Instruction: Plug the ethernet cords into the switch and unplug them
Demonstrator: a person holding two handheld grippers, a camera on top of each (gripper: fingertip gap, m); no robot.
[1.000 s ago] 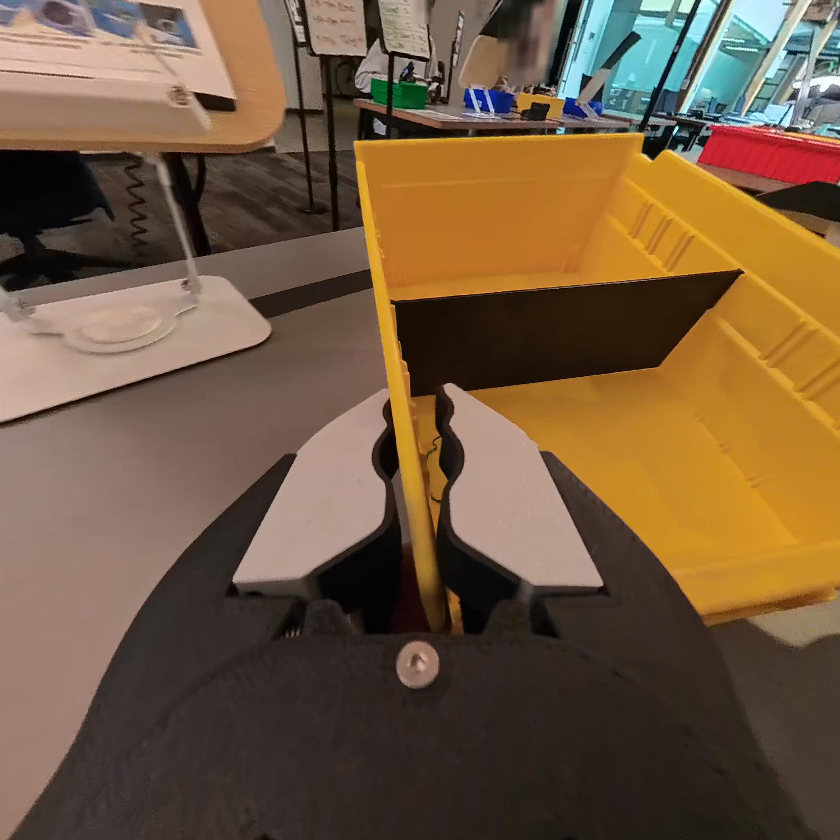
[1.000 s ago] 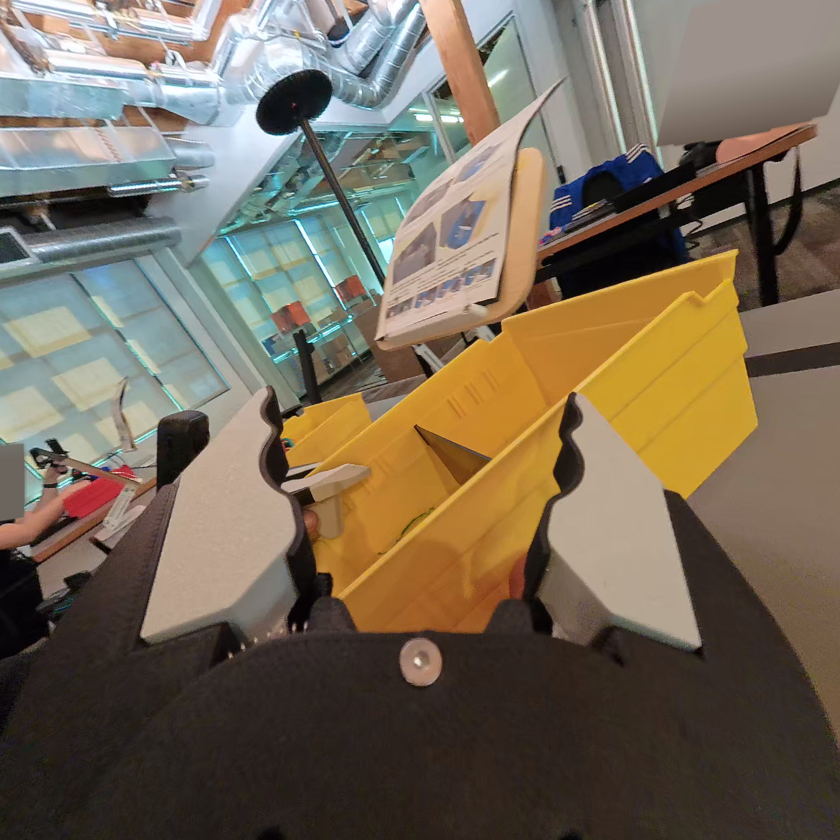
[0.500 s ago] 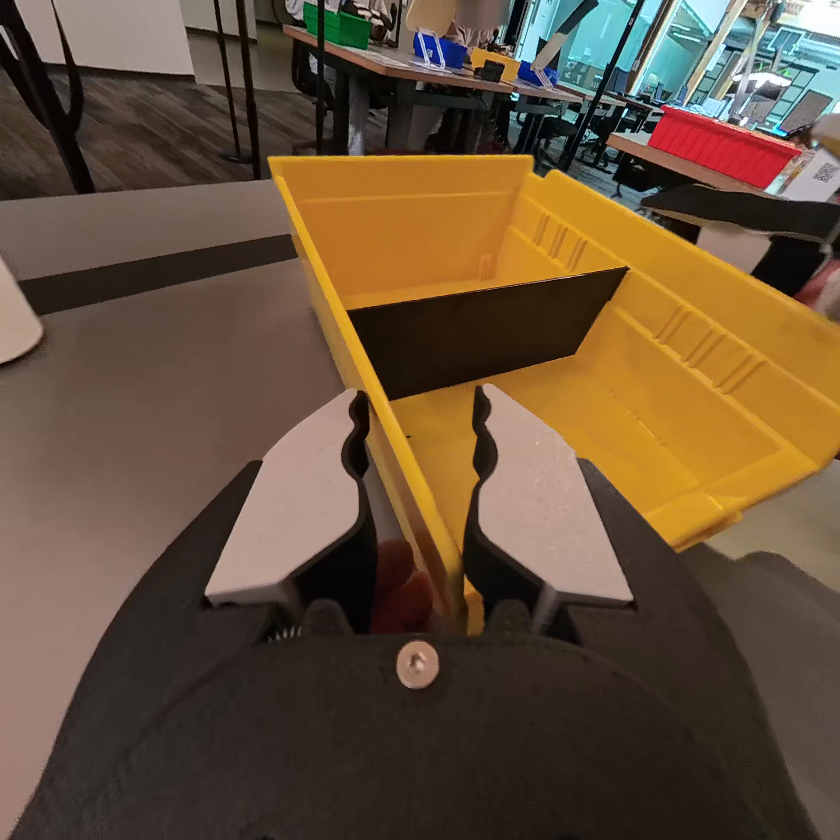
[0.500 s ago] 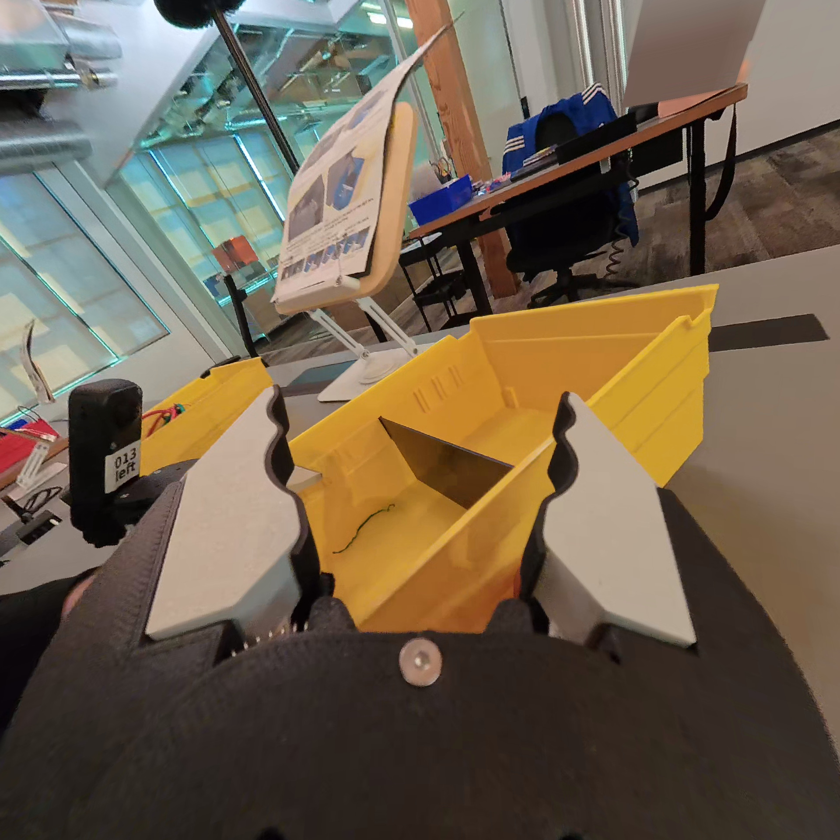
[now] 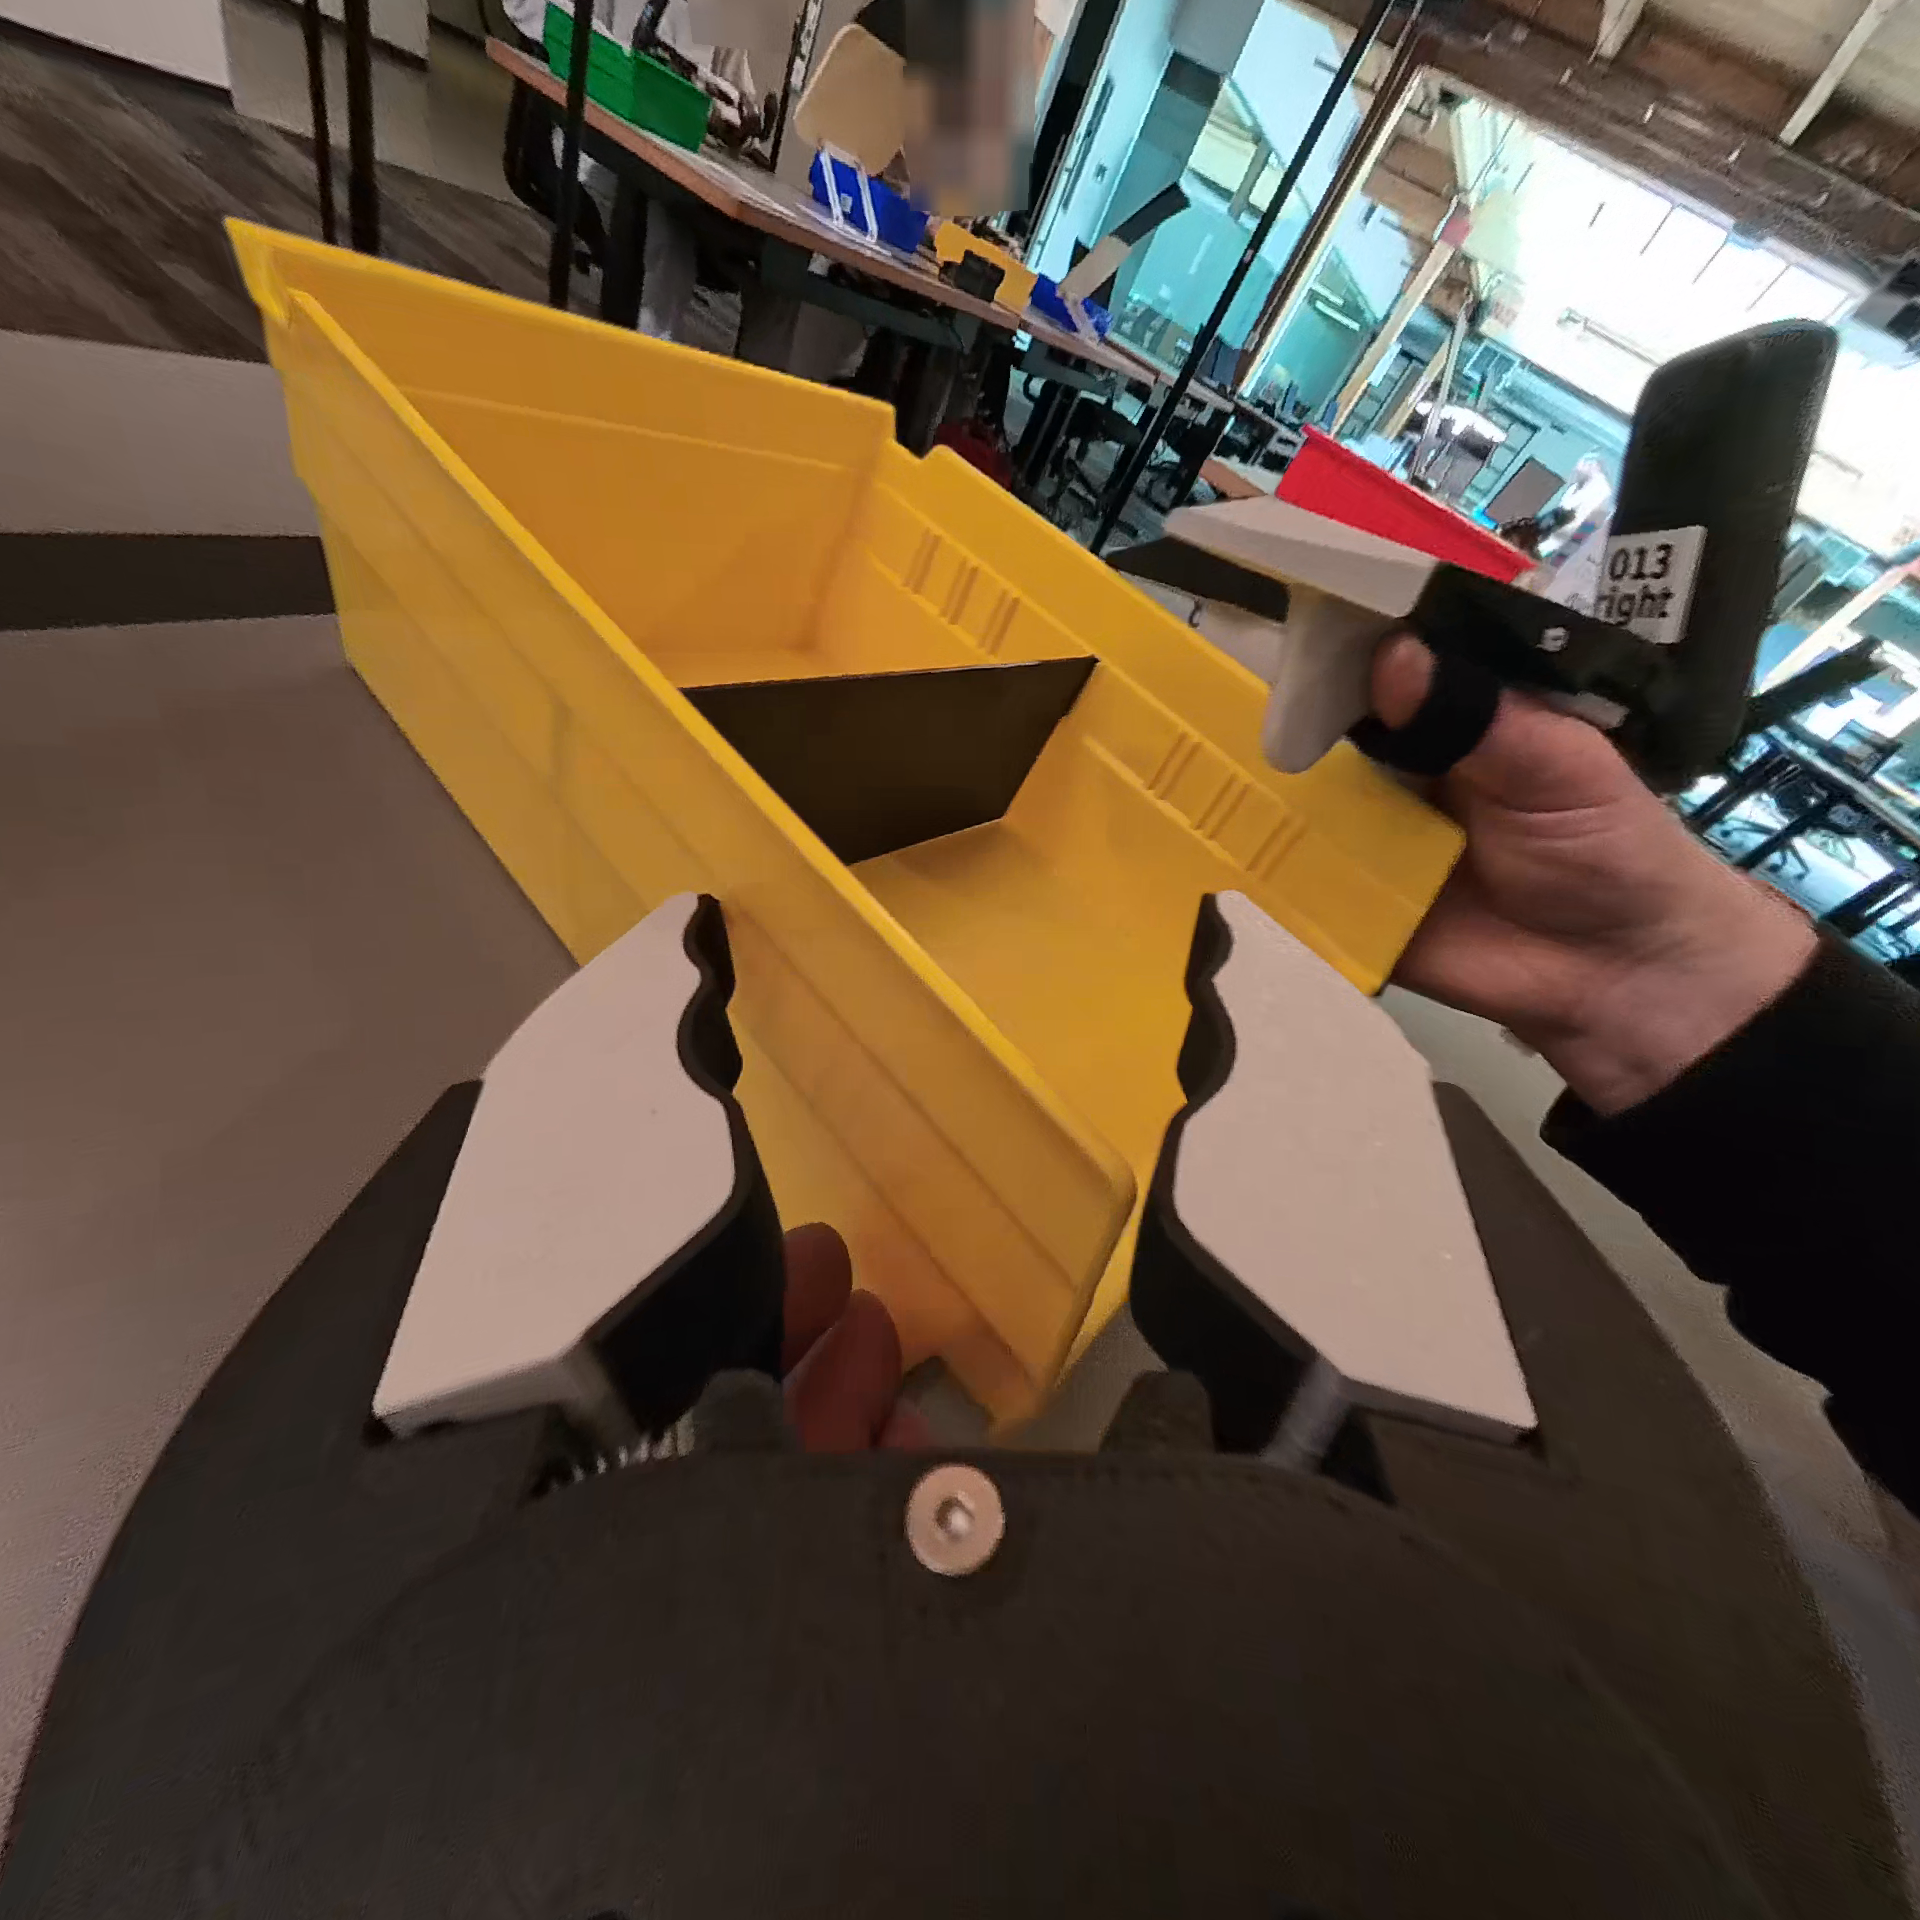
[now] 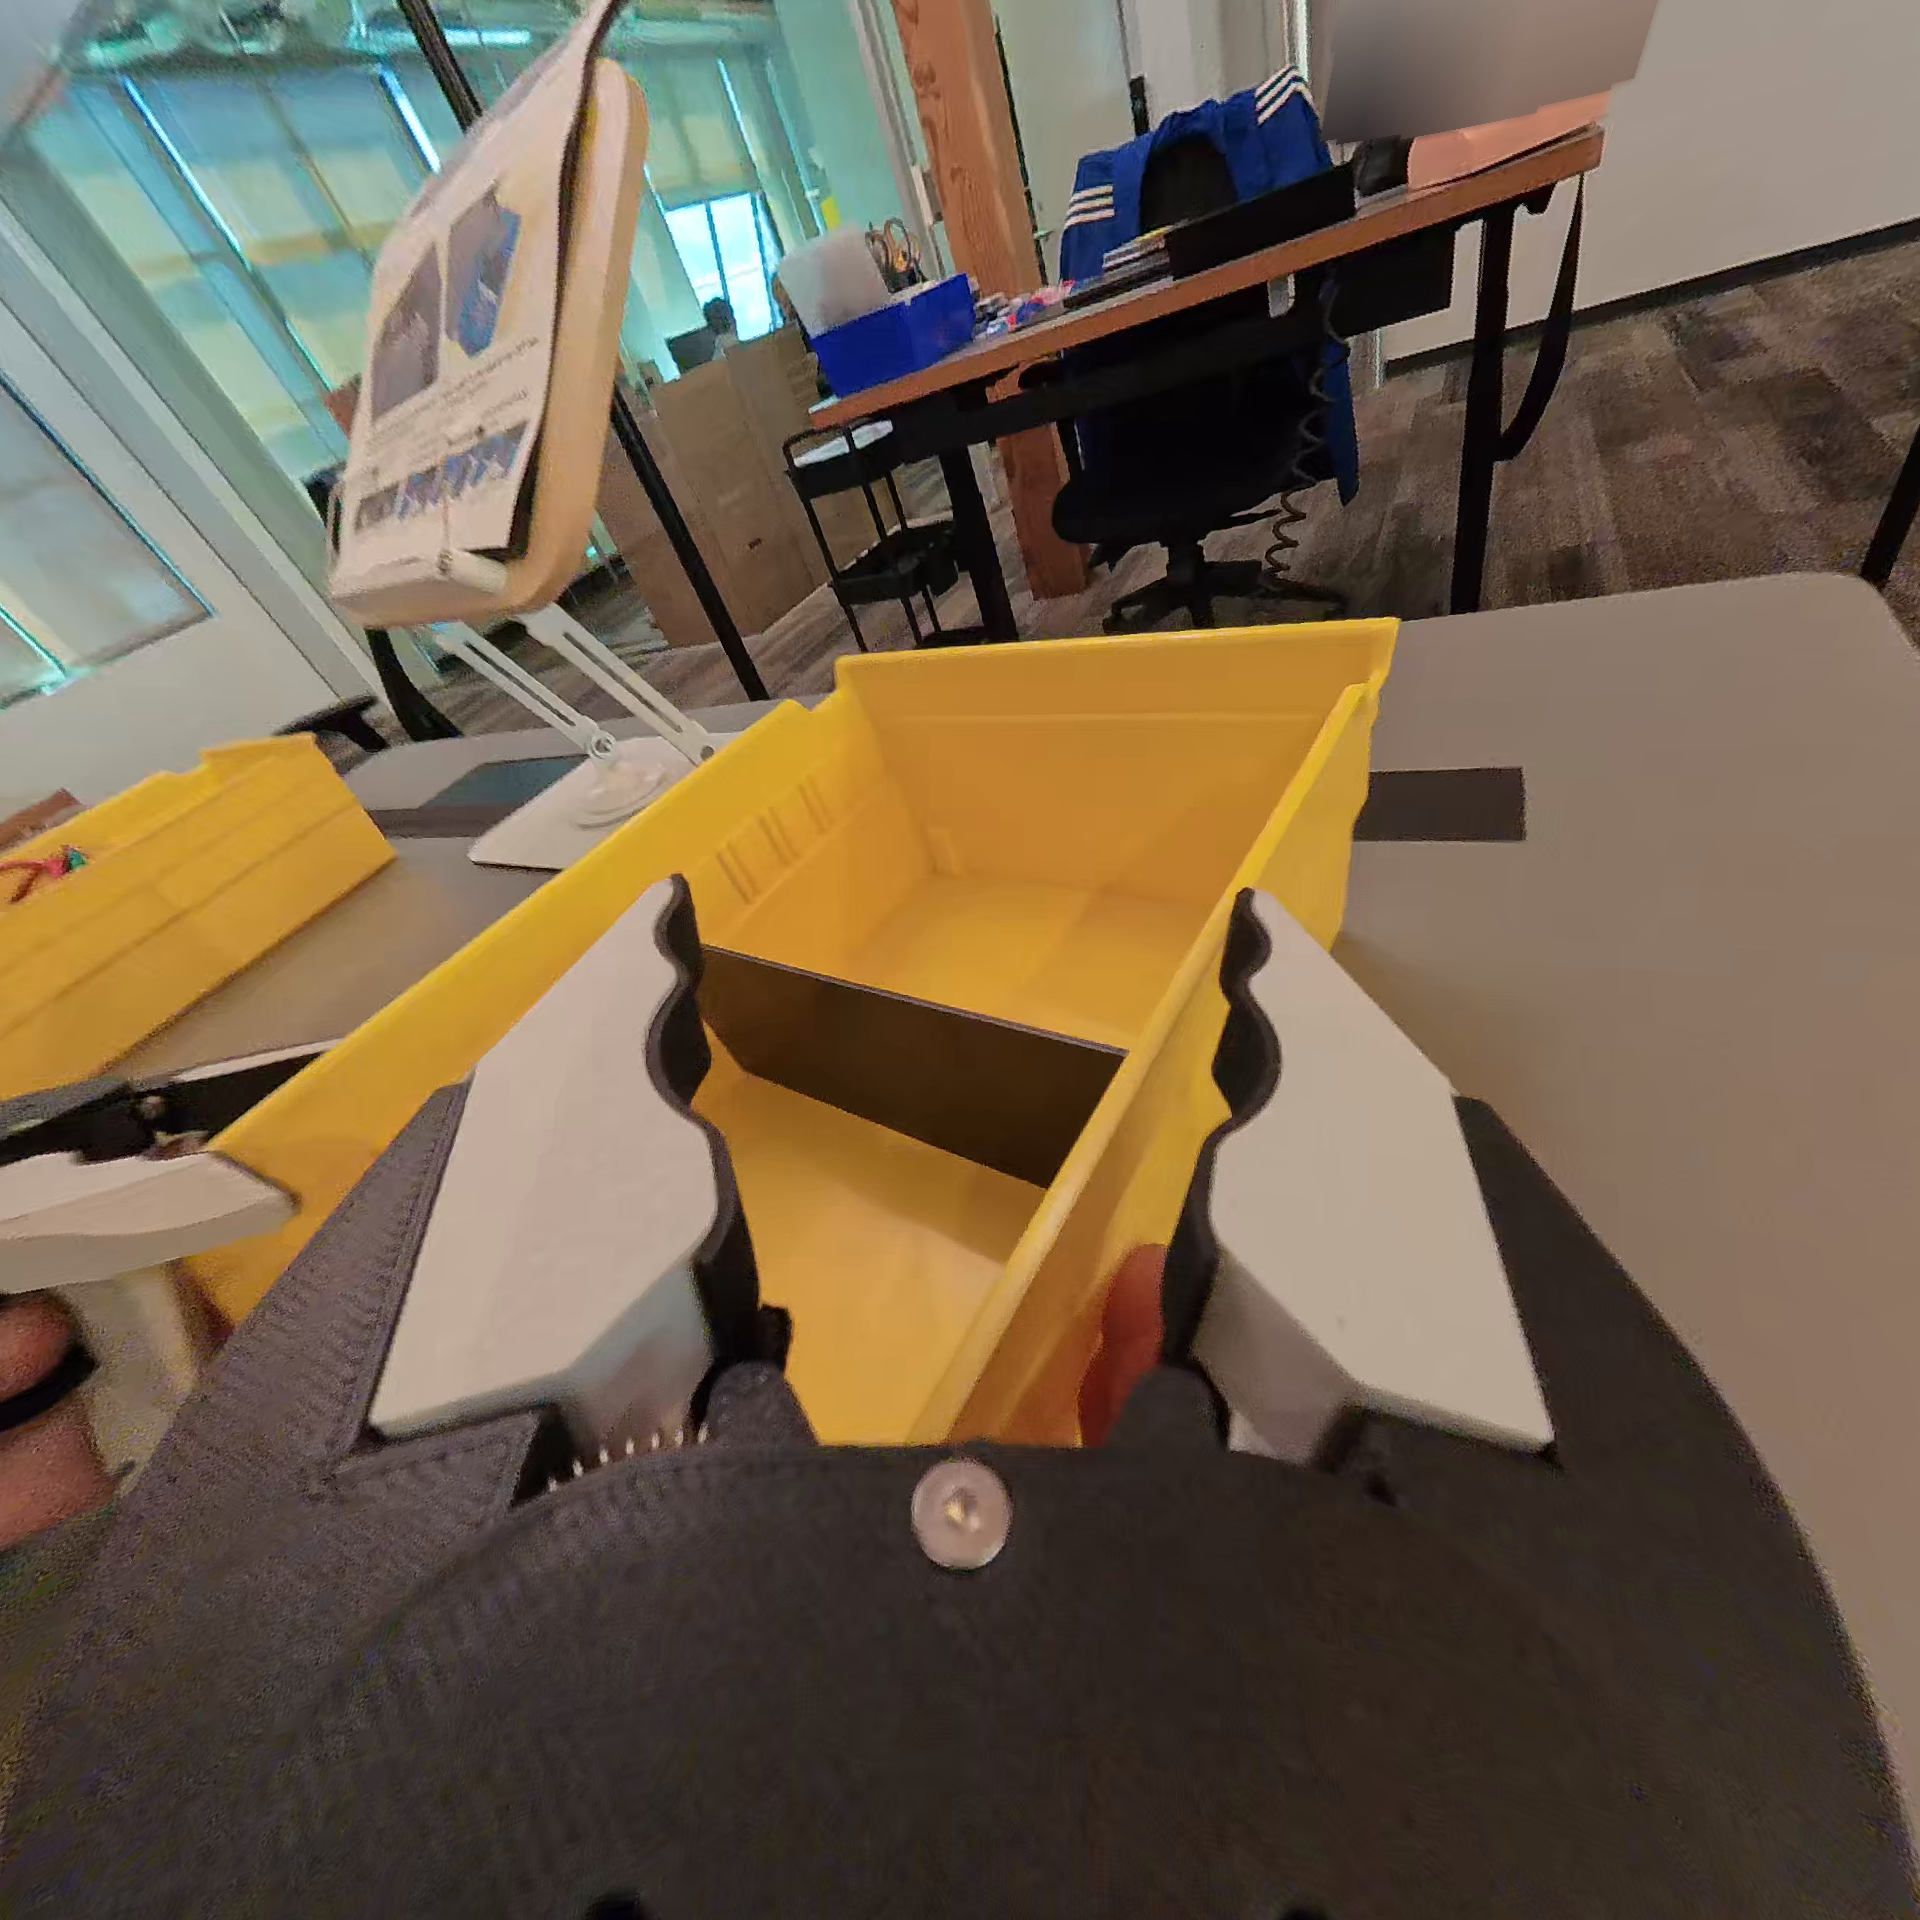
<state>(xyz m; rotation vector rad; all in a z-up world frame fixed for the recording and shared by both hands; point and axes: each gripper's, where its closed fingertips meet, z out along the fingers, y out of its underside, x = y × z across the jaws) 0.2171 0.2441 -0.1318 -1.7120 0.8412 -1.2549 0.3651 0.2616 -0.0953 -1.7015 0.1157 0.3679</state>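
Note:
A yellow bin [image 5: 623,499] with a black divider [image 5: 883,748] sits on the grey table. No switch shows in either view. My left gripper [image 5: 956,925] is open wide, its jaws on either side of the bin's near left wall. My right gripper [image 6: 961,914] is open, its jaws on either side of the right wall of the same bin [image 6: 1091,769], with the divider [image 6: 914,1060] just ahead. Both halves of the bin look empty. One finger [image 5: 1299,561] of the right gripper shows over the bin's right wall in the left wrist view.
A second yellow bin [image 6: 177,883] at the left holds coloured cords [image 6: 42,868]. A document stand [image 6: 488,343] with a white base [image 6: 592,800] stands behind the bins. A black tape strip [image 6: 1444,805] crosses the table. Desks and a chair are beyond.
My left gripper was shut on the bin's left wall and has opened wide. The bin has come down from a tilt to sit level. My right gripper stayed open.

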